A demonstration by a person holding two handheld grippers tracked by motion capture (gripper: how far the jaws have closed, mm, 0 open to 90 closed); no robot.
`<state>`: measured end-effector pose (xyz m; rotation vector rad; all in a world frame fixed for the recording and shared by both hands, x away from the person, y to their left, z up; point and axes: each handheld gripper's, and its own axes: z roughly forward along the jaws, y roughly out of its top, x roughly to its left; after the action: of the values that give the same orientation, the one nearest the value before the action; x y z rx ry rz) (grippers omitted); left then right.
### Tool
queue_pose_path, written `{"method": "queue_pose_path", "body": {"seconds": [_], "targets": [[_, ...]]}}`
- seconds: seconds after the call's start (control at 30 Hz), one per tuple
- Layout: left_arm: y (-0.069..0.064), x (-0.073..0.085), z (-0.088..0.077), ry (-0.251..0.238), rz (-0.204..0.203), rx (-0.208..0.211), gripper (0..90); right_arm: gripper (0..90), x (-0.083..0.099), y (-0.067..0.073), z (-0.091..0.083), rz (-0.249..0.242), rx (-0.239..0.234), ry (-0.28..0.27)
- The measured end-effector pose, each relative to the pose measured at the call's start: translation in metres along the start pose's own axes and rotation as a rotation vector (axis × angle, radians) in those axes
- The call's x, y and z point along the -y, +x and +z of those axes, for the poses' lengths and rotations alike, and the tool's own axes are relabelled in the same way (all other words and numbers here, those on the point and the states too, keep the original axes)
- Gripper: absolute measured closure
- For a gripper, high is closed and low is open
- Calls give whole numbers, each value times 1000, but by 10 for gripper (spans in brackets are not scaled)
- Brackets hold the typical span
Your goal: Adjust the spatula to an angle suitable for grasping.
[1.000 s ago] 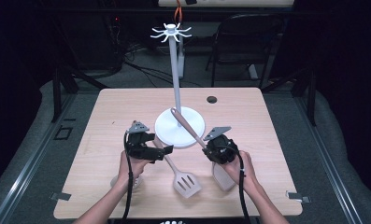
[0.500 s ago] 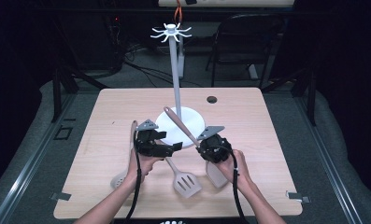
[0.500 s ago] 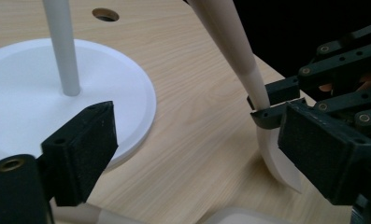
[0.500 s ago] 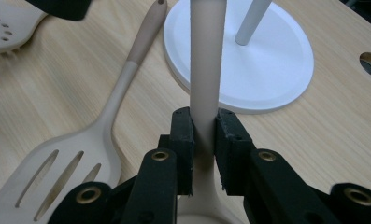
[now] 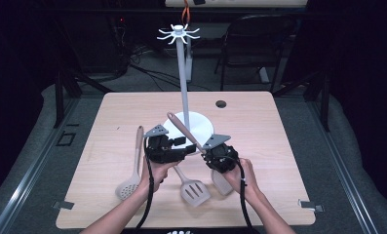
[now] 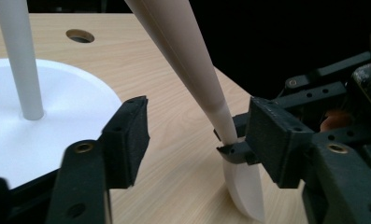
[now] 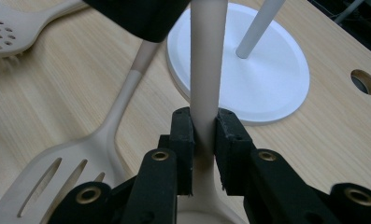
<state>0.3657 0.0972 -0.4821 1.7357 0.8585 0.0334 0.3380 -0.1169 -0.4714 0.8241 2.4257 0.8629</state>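
My right gripper (image 5: 203, 147) (image 7: 204, 135) is shut on the lower handle of a beige spoon (image 5: 181, 129) (image 7: 205, 56). The handle slants up and left over the white stand base (image 5: 203, 124); its head (image 5: 222, 183) rests on the table. My left gripper (image 5: 181, 146) (image 6: 199, 135) reaches in from the left. Its jaws have just been closing, with the spoon handle (image 6: 192, 60) between them. The pads stand apart from the handle, the right pad closer. The stand's pole (image 5: 183, 78) rises behind.
A perforated spoon (image 5: 130, 183) lies at the left and a slotted turner (image 5: 195, 191) (image 7: 57, 172) lies between my hands. A cable hole (image 5: 221, 104) sits behind the stand base. The hook crown (image 5: 179, 34) tops the pole.
My left gripper has moved right to the held spoon's handle and its jaws have narrowed around it. The perforated spoon now lies uncovered at the left. The right gripper has stayed put.
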Motion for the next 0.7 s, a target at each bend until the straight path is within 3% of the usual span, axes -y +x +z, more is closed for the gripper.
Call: {"method": "queue_pose_path", "body": {"seconds": [0.1,0.43,0.57,0.7], "targets": [[0,1,2,-22,-19,30,498,788,0,1,0,-6,9,-3],[-1,1,2,-58,-26,34,670,788,0,6,0,-27,29,-13],[-1,0,3,-70,-30,49,694,787,0,7,0,-38,42,-16],[-5,-3,3,-80,-5,62,716,787,0,6,-2,-36,54,-37]]}}
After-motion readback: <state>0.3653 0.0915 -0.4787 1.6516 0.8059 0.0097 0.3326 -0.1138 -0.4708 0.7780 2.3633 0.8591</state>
